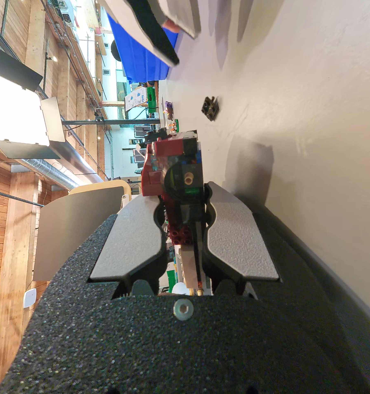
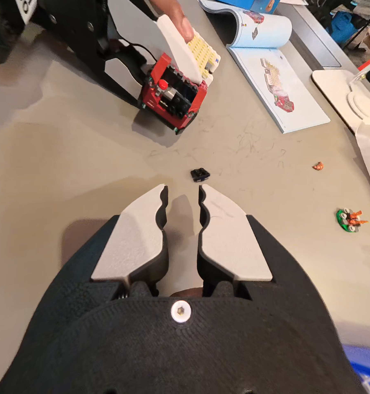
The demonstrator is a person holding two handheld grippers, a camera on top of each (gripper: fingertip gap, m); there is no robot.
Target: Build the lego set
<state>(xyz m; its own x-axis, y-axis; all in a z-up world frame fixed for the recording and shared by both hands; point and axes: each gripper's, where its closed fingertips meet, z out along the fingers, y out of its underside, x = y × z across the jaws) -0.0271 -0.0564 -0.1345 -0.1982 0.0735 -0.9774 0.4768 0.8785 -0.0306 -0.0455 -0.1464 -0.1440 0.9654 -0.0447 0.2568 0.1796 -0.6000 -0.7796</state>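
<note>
My left gripper is shut on a dark red, black and cream brick-built model, turned on its side just above the grey table. The right wrist view shows the same model between the left gripper's white fingers, its red end down near the table. My right gripper is open and empty, low over the table. A small black brick piece lies just ahead of its right fingertip; it also shows in the left wrist view. A person's hand is on the left gripper.
An open building booklet lies at the far right of the table. A small orange piece and a green round build with orange parts lie to the right. A white tray sits at the right edge. A blue bin stands far off. About 10 cm separates my left fingertips from my right. My right gripper's tips are some 4 cm from the small black brick piece.
</note>
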